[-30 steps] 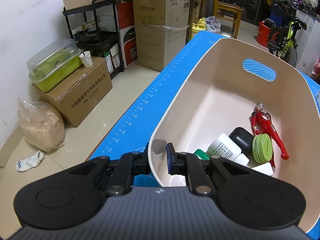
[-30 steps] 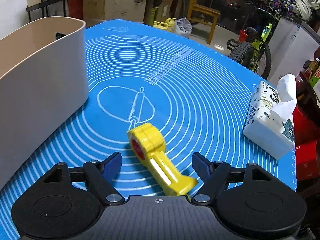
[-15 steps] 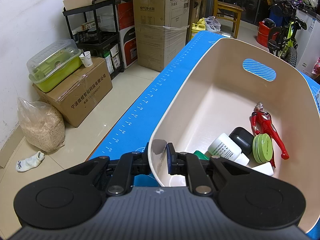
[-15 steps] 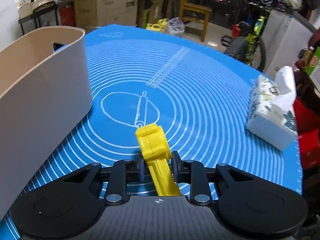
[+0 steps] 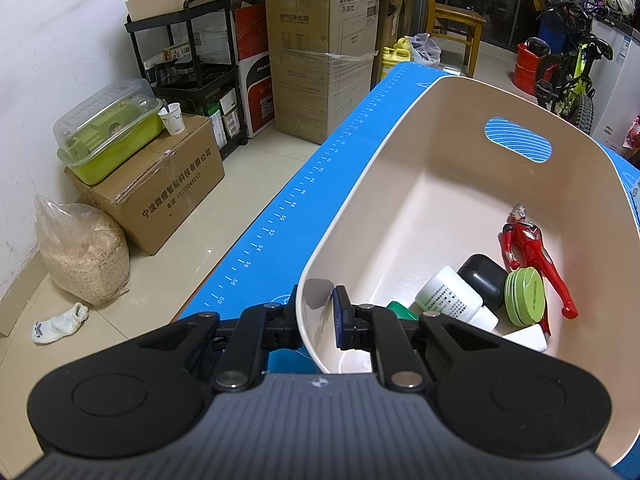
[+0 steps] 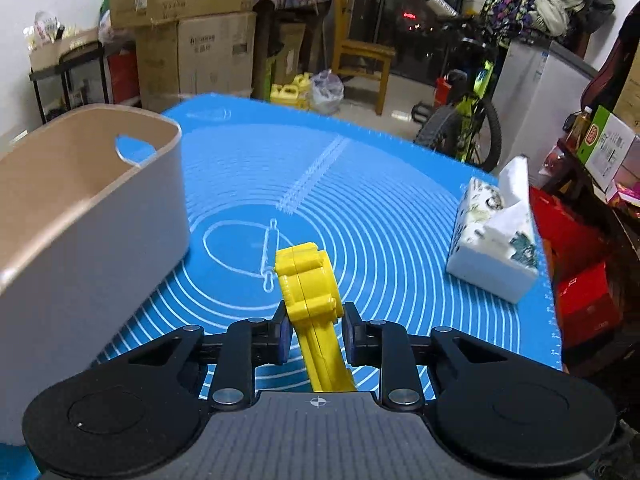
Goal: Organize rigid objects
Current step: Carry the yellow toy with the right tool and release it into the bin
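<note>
Right wrist view: the right gripper (image 6: 314,338) is clamped on the yellow toy (image 6: 310,292) at lower centre, raised over the blue mat (image 6: 380,216), with the bin (image 6: 80,208) at left. Left wrist view: the left gripper (image 5: 318,322) pinches the bin's near rim, steadying it. The grip sits low on the toy's thin handle, so its heavy head could swing or slip out on the way across.

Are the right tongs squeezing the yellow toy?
Touching. In the right wrist view, the right tongs have both pads pressed against the yellow toy, one on each side of its handle.
</note>
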Demonstrator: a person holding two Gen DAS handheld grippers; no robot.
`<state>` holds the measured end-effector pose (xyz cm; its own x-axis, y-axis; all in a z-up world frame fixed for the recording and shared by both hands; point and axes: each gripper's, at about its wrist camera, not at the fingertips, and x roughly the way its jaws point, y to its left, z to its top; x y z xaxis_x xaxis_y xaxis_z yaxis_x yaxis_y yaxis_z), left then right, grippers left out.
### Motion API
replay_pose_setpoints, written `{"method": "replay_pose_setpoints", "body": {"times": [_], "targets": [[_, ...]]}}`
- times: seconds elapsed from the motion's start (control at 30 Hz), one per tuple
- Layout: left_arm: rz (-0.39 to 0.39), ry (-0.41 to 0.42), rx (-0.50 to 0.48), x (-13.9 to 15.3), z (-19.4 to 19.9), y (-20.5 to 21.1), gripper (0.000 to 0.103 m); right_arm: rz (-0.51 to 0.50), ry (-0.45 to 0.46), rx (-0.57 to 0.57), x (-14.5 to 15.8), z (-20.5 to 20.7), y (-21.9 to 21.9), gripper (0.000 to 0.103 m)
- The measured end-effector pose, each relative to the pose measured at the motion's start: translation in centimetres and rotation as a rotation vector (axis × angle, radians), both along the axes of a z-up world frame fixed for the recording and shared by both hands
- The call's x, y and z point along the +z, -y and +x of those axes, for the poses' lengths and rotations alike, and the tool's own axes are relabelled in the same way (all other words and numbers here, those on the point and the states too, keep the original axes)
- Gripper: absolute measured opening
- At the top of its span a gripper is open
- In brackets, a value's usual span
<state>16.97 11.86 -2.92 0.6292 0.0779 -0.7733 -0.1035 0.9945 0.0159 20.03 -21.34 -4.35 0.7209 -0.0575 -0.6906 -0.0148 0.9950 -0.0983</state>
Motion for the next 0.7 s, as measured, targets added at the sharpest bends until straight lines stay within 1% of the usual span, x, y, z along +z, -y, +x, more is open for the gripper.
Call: {"method": "replay_pose_setpoints", "body": {"times": [0.43, 0.57, 0.7], "targets": [[-0.003, 0.001, 0.002, 0.0, -0.1, 0.0, 0.016, 0.073, 0.171, 0.05, 7.0, -2.9, -2.2, 0.034], [-0.003, 0.001, 0.003, 0.0, -0.1, 0.0, 0.016, 0.094, 0.226, 0.082, 9.4, -3.4, -3.7, 0.034], [-0.003, 0.001, 0.002, 0.0, -0.1, 0.0, 0.016, 0.117, 0.267, 0.126, 11.2, -3.8, -5.8, 0.034]]}}
